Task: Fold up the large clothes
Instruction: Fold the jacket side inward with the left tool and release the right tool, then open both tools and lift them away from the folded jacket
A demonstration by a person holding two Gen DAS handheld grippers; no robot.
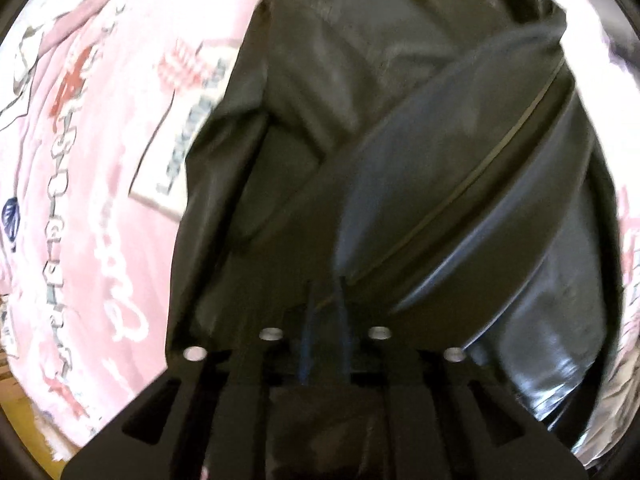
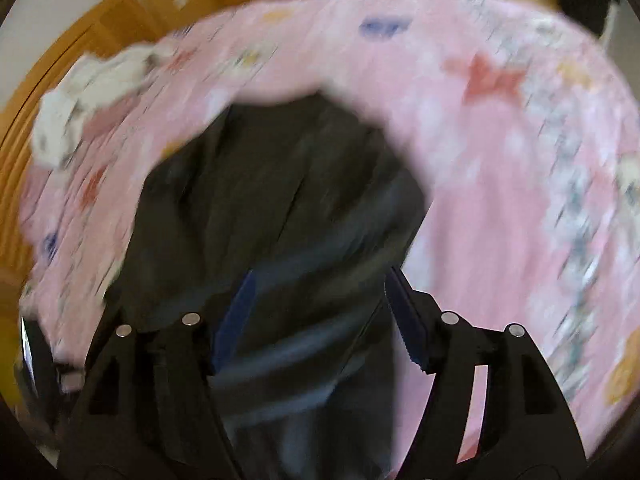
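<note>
From the left wrist view: large black jacket of shiny leather-like material [image 1: 360, 100] spread over most of the frame, lying on a bed under a pink bedsheet printed with red stars, lettering and a white text panel [image 1: 100, 160]. One broad glossy sleeve [image 1: 460, 160] folded diagonally across the jacket body, with a thin pale seam line [image 1: 472, 184] along it, its lower end reaching down to the left gripper [image 1: 325, 320]. Blue pads [image 1: 308, 344] of this gripper nearly together, only a narrow slot between them. Pointing straight down at the sleeve's end, but too dark and blurred there to tell whether any fabric is pinched or the jaws are merely close. From the right wrist view, heavily smeared by motion: right gripper [image 2: 320, 316] released, jaws spread wide, blue ridged pads [image 2: 408, 320] well apart with nothing clamped. Same black jacket below and beyond the fingers, apparently not touched by either pad. Pink sheet all around it, bare on the right side. Crumpled white cloth [image 2: 88, 108] at the sheet's far left edge, well apart from the jacket. Orange-brown wooden surface [image 2: 36, 128] beyond the bed at left.
</note>
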